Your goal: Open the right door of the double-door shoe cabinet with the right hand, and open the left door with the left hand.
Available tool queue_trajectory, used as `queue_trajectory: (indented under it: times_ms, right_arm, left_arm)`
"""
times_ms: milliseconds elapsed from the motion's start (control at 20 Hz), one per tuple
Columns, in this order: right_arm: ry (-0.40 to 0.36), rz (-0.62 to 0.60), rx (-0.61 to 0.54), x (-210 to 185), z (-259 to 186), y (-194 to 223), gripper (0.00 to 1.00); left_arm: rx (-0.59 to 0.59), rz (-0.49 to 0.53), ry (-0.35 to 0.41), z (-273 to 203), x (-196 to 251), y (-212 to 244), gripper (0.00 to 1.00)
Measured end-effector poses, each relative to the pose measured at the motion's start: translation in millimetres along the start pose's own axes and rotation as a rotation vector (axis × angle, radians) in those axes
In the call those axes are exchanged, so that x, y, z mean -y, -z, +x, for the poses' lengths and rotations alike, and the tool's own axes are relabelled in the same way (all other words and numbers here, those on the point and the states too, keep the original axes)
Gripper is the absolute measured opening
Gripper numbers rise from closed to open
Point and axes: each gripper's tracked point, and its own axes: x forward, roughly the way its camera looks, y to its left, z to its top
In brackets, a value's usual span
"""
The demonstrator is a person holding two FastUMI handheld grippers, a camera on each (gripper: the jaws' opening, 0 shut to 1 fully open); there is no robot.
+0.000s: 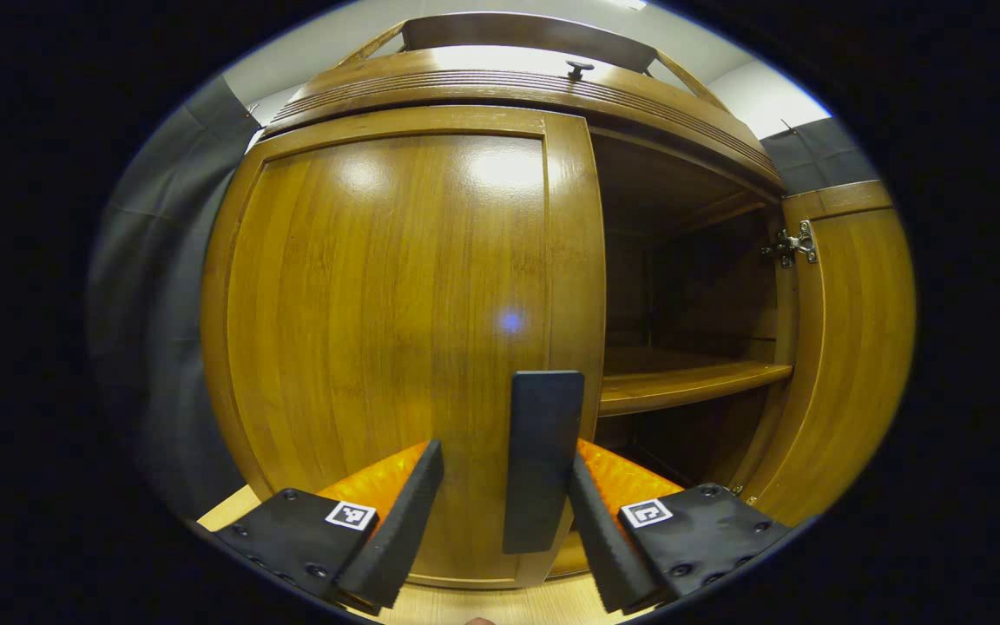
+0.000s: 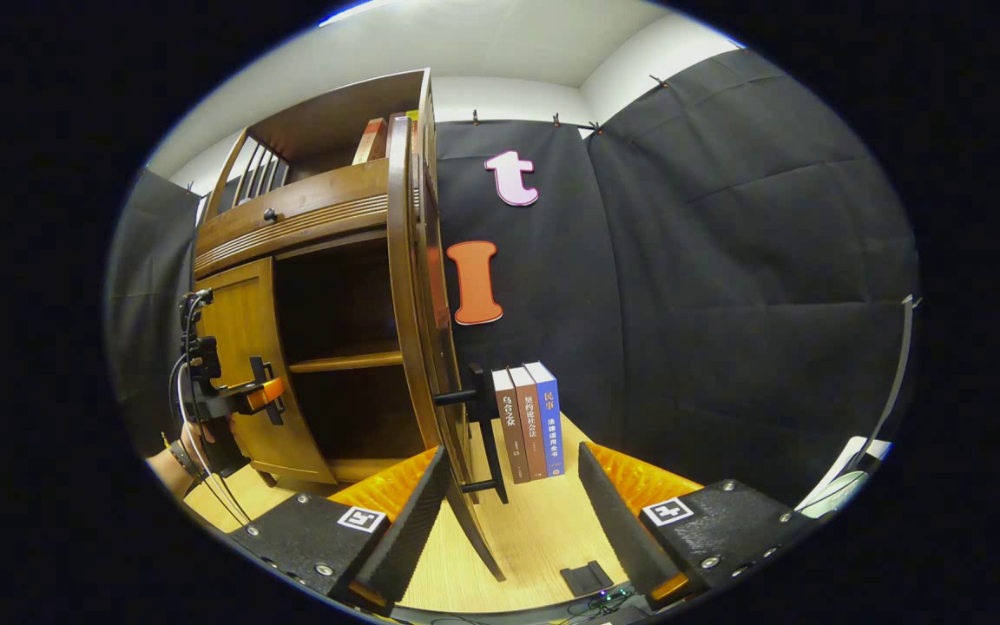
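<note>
The right door (image 2: 417, 286) stands swung out and the left door (image 1: 396, 338) is shut, its upright handle (image 1: 542, 460) between the wide left tongs (image 1: 504, 529); rigid, hinged wood, probably best pulled by that handle, while the right tongs (image 2: 509, 512) gape empty.

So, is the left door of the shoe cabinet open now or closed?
Closed. In the left gripper view the left door lies flush in its frame, while the right door is swung out, showing the shelf.
</note>
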Motion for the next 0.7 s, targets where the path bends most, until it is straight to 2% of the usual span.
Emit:
queue_trajectory:
  times_ms: [150, 200, 250, 300, 500, 650, 700]
  right_arm:
    - [-0.008, -0.002, -0.008, -5, 0, 2, 0.92]
    - [-0.014, -0.007, -0.014, -6, 0, 3, 0.96]
    - [-0.014, -0.018, -0.019, -5, 0, 5, 0.92]
    - [-0.015, -0.028, -0.027, -5, -1, 5, 0.92]
    - [-0.016, -0.036, -0.03, -7, 0, 0, 0.92]
    - [-0.003, -0.027, -0.035, -7, 2, 1, 0.92]
    - [0.001, -0.023, -0.04, -7, 1, 1, 0.92]
  left_arm:
    - [0.013, -0.026, 0.035, 1, 15, -1, 0.59]
    - [0.015, -0.025, 0.02, 1, 14, -1, 0.5]
    - [0.018, -0.025, 0.006, 1, 13, -1, 0.41]
    - [0.019, -0.028, -0.002, 0, 14, -1, 0.46]
    - [0.012, 0.009, 0.008, -1, 14, 1, 0.41]
    - [0.015, 0.001, 0.012, -9, 14, -1, 0.4]
    - [0.013, 0.002, 0.009, -14, 13, 0, 0.35]
